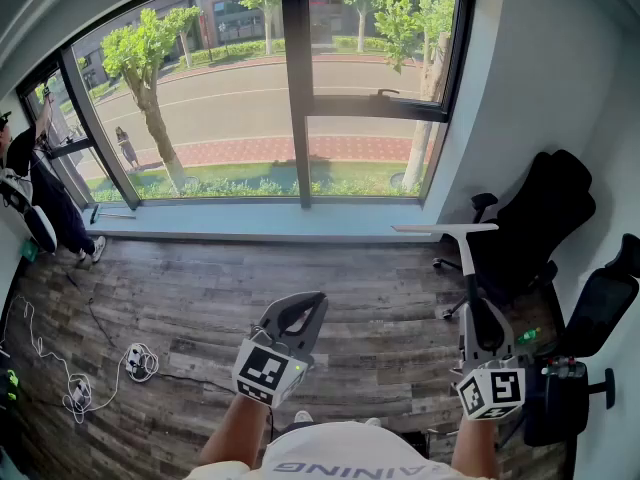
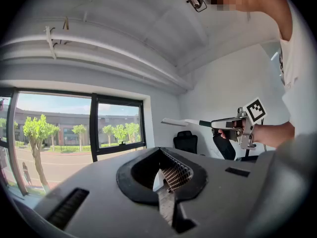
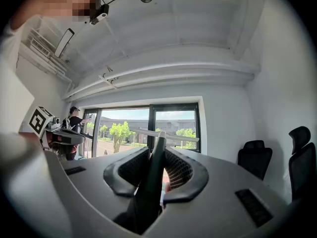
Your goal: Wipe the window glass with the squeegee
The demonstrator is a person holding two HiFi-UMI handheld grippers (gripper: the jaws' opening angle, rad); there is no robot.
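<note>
While aloft, squeegee (image 1: 466,255) in hand-held gripper (image 3: 158,157)

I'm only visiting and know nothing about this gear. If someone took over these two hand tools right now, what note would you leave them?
Left gripper: jaws together, nothing in them, held low over the floor.
Right gripper: jaws clamped on the squeegee handle, with the white blade pointing toward the window.
Squeegee: well back from the glass, not touching it.
Done: squeegee is in hand.
Left: go up to the window, set the blade on the glass and wipe. No wiping shows yet.
</note>
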